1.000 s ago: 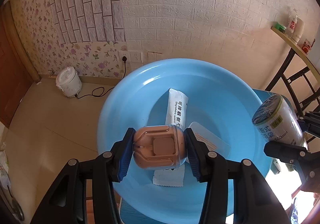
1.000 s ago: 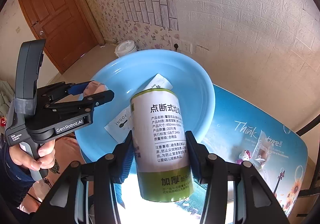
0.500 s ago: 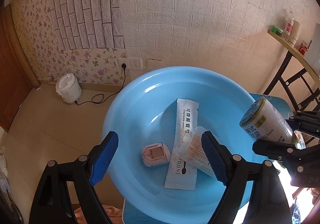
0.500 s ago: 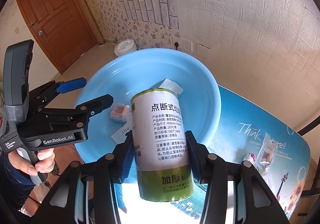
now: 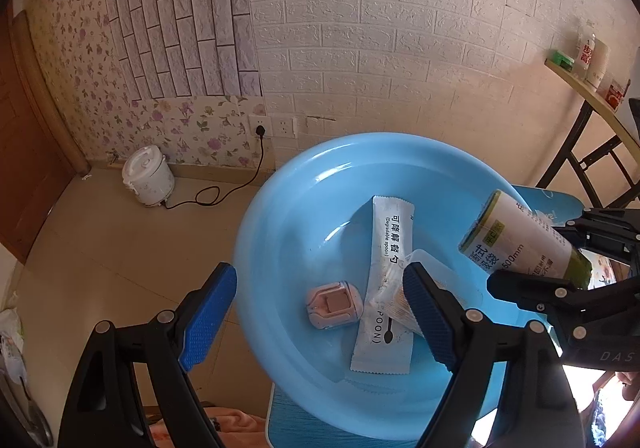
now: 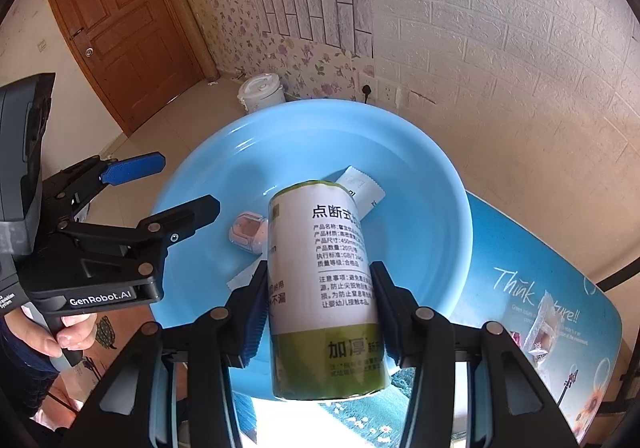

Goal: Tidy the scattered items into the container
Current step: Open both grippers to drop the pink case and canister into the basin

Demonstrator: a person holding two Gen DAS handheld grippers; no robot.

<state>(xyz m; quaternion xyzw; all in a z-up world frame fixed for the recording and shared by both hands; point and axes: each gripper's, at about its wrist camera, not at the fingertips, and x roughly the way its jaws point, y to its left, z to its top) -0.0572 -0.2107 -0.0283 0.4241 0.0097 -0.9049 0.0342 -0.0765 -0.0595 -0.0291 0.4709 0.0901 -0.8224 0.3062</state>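
The left gripper (image 5: 316, 308) is hanging over the blue basin (image 5: 280, 215) with its jaws now spread wide and empty; the pink earbud case (image 5: 331, 304) it was clamping a second ago is lying on the basin floor beside the spoon packet (image 5: 390, 280) and a clear tub (image 5: 440, 280). That item is judged done. The right gripper (image 6: 316, 312), clamped on the green-and-white roll of bags (image 6: 324, 288), is edging over the rim, likely next in.

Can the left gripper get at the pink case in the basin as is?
Probably yes: the left gripper is open and empty above the blue basin, and the pink case lies uncovered beside the spoon packet.
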